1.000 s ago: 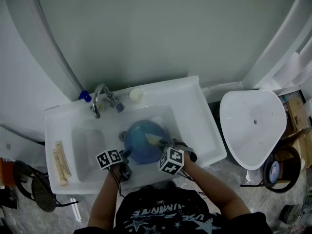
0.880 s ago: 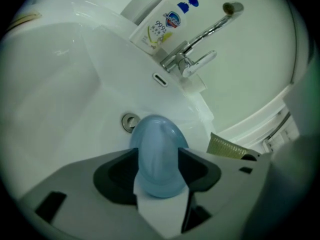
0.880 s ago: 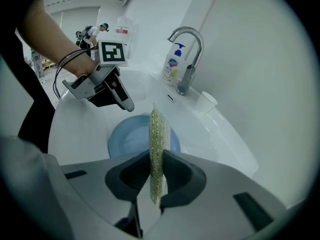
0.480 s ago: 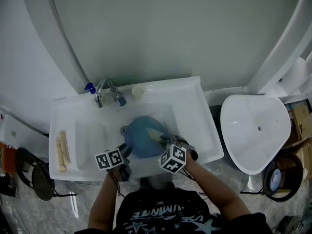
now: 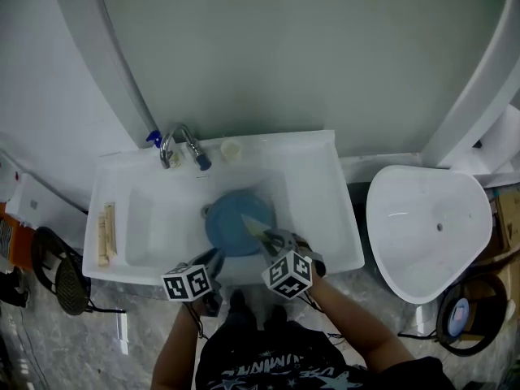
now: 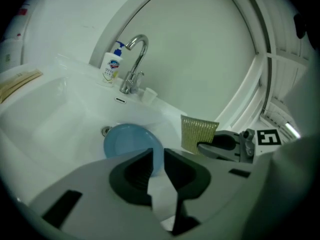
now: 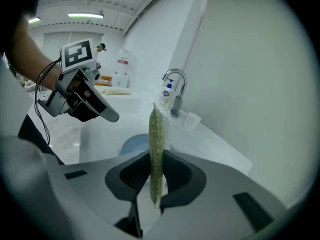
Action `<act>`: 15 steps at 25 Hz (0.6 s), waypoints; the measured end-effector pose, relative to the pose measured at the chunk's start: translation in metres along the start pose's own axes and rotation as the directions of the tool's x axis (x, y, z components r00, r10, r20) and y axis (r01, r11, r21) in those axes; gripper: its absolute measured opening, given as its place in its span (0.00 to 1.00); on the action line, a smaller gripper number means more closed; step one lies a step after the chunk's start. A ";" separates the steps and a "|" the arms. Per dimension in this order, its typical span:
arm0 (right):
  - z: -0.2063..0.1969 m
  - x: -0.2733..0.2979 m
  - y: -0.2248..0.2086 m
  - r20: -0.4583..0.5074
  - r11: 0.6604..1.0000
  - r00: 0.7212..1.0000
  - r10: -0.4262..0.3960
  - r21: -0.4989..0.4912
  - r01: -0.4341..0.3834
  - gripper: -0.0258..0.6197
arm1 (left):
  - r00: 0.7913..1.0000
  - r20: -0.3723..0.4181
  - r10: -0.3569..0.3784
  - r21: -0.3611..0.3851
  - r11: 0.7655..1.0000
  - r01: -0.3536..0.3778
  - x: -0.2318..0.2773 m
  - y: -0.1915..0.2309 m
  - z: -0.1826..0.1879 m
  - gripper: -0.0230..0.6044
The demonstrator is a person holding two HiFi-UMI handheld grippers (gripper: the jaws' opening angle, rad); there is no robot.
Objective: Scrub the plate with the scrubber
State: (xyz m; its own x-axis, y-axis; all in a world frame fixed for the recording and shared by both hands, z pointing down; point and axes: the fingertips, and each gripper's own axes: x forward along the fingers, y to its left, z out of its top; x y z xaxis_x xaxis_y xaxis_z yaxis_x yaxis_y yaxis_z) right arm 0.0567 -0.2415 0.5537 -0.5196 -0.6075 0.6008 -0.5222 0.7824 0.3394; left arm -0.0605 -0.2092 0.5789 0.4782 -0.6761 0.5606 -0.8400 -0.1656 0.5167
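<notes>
A round blue plate [image 5: 231,222] lies in the white sink [image 5: 325,218], beside the drain [image 6: 105,131]. My left gripper [image 5: 213,258] reaches in at the plate's near left rim. Its jaws are closing to a narrow gap, and the plate [image 6: 127,141] shows between the tips of the left gripper [image 6: 157,156]; I cannot see the pads pressing on it. My right gripper [image 7: 157,156] is shut on a flat yellow-green scrubber [image 7: 156,134], held upright on its edge. In the head view the right gripper [image 5: 272,238] holds the scrubber [image 5: 256,224] over the plate's right side.
A chrome faucet [image 5: 180,145] stands on the sink's back ledge with a soap bottle [image 6: 111,66] and a small white cup [image 5: 231,149] beside it. Wooden sticks [image 5: 104,234] lie on the left drainboard. A white basin [image 5: 426,226] stands to the right.
The head view has shifted, so the sink sits a little higher and further right. Both grippers stay at the plate's near edge, the left one slightly nearer to me.
</notes>
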 end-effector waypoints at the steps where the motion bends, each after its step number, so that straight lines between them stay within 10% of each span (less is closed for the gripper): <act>1: -0.002 -0.002 0.002 0.008 1.000 1.000 0.007 0.008 -0.008 0.15 | 1.000 0.013 0.009 -0.006 1.000 -0.008 -0.003 -0.002 -0.003 0.15; 15: -0.030 -0.017 -0.007 -0.018 0.995 0.999 -0.051 0.084 0.052 0.15 | 0.998 0.064 -0.023 -0.088 0.996 0.028 -0.022 -0.007 -0.021 0.10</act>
State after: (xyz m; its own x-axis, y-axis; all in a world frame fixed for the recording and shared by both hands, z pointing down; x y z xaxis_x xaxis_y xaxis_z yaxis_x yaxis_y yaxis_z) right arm 0.0894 -0.2324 0.5622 -0.4800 -0.6440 0.5957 -0.6039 0.7351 0.3082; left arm -0.0595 -0.1780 0.5762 0.4799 -0.7164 0.5064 -0.8002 -0.1209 0.5874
